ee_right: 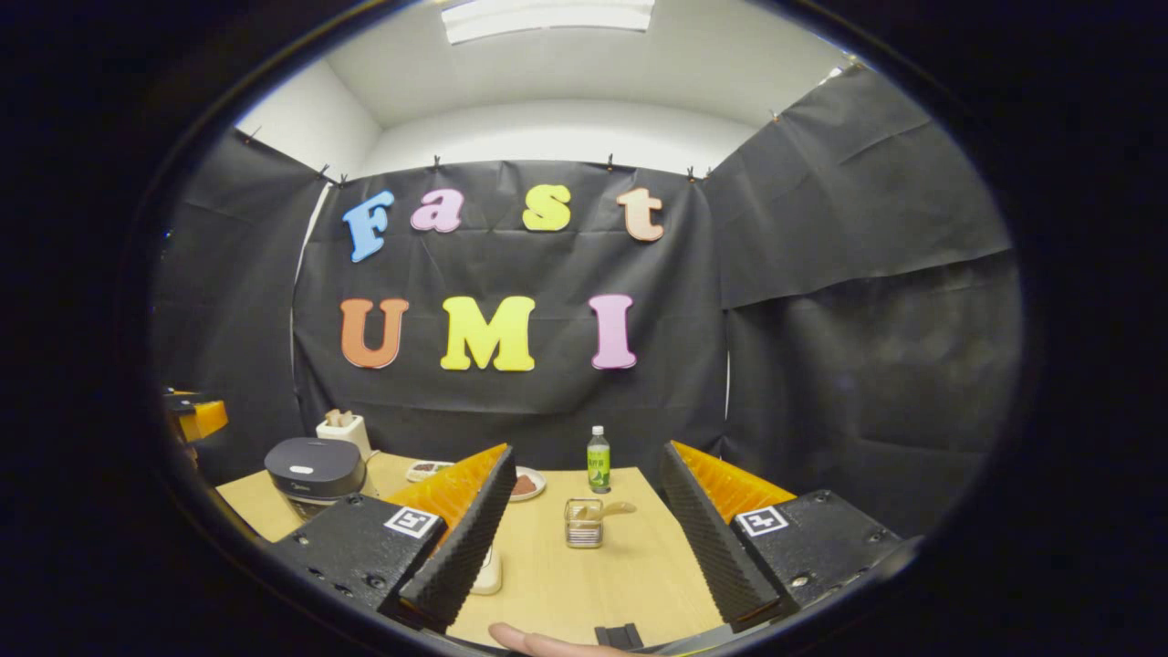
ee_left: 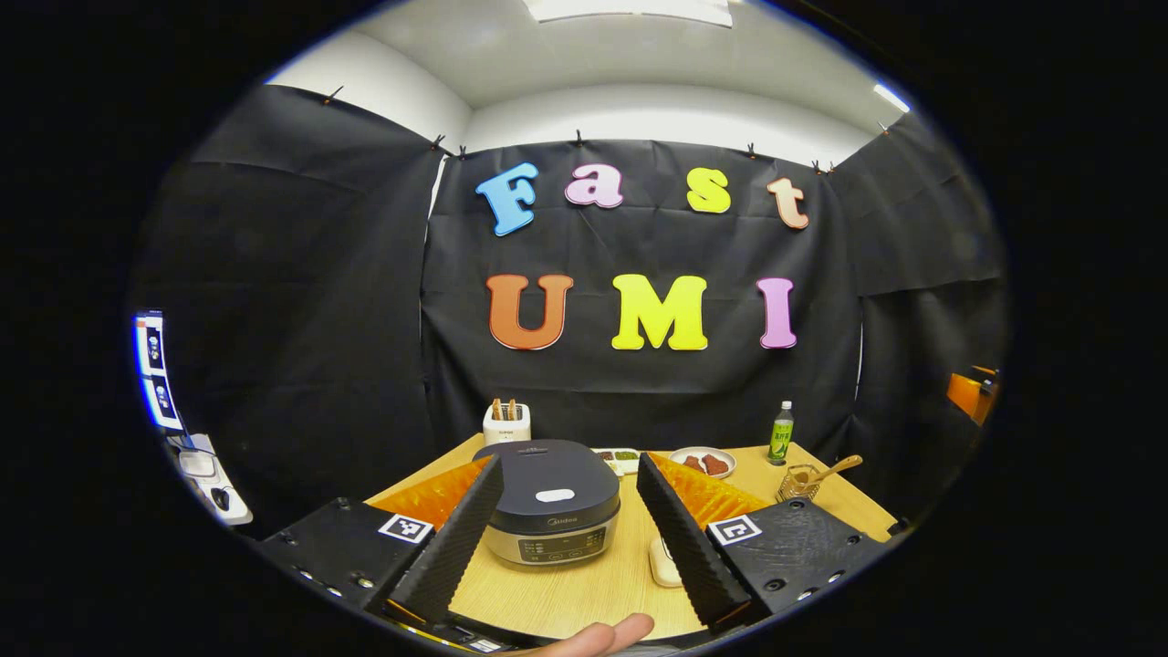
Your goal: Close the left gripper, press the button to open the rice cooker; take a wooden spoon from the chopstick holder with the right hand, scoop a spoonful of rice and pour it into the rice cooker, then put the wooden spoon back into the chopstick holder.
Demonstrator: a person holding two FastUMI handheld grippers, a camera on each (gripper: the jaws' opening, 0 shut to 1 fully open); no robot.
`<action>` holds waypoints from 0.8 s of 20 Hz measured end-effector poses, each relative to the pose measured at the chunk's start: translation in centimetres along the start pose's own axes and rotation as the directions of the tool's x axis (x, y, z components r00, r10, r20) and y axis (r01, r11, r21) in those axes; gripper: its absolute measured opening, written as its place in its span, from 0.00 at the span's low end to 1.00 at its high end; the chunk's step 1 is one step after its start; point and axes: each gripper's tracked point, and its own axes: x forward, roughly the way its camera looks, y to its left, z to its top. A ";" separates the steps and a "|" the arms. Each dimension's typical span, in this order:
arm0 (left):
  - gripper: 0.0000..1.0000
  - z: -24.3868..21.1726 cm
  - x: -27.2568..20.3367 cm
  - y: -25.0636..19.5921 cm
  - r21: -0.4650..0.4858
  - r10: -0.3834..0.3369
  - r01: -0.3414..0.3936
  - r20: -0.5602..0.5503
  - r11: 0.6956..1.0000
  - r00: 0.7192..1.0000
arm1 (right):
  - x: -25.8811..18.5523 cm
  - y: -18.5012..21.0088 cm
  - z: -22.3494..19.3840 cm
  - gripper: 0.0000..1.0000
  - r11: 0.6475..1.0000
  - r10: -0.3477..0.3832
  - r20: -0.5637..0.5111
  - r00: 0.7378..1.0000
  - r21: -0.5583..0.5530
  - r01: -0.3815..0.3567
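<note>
Facing the table point(ee_left: 584, 584), we see the cooker point(ee_left: 550, 500), lid down, between the widely spread fingers of the left gripper point(ee_left: 568, 538), well beyond their tips. Ahead of the right gripper point(ee_right: 577, 538), whose fingers also stand wide apart, the holder point(ee_right: 583, 522) sits between the fingers with the spoon point(ee_right: 610, 510) leaning in it. Beyond the holder stands a bottle point(ee_right: 598, 459); a plate point(ee_right: 526, 484) lies by the left finger.
</note>
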 end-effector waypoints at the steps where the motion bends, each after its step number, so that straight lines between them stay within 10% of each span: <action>1: 0.94 -0.4 0.5 0.0 -0.007 0.006 -0.006 -0.015 1.000 1.000 | 0.0 -0.3 -0.1 1.00 1.000 -0.004 0.001 1.000 -0.002 0.004; 8: 0.93 -2.2 4.7 -0.3 -0.030 -0.016 0.014 -0.078 0.999 0.997 | 0.0 -1.5 -1.3 1.00 1.000 -0.003 -0.007 1.000 -0.011 0.002; 9: 0.74 -2.5 5.3 -0.9 -0.037 -0.039 0.036 -0.087 0.999 0.995 | 0.0 -1.7 -1.4 1.00 1.000 -0.004 -0.007 1.000 -0.012 0.004; 10: 0.86 -3.1 5.9 -1.0 -0.046 -0.050 0.045 -0.103 0.998 0.993 | 0.2 -2.0 -1.6 1.00 1.000 -0.006 -0.007 1.000 -0.011 0.006; 11: 0.53 -3.2 6.4 -1.2 -0.048 -0.064 0.059 -0.109 0.997 0.992 | 0.2 -2.1 -1.7 1.00 1.000 -0.007 -0.009 1.000 -0.007 0.007; 13: 0.25 -3.7 7.4 -0.5 -0.029 -0.041 0.037 -0.128 0.999 0.991 | 0.4 -2.4 -2.1 1.00 1.000 -0.005 -0.015 1.000 0.006 0.005; 14: 0.32 -4.2 8.2 -0.3 -0.024 -0.031 0.028 -0.140 0.999 0.990 | 0.7 -2.5 -2.4 1.00 1.000 -0.004 -0.020 1.000 0.010 0.005; 16: 0.05 -5.2 9.3 -0.7 -0.035 -0.050 0.045 -0.176 0.998 0.983 | 1.2 -2.9 -3.1 1.00 1.000 -0.011 -0.038 0.999 0.012 0.011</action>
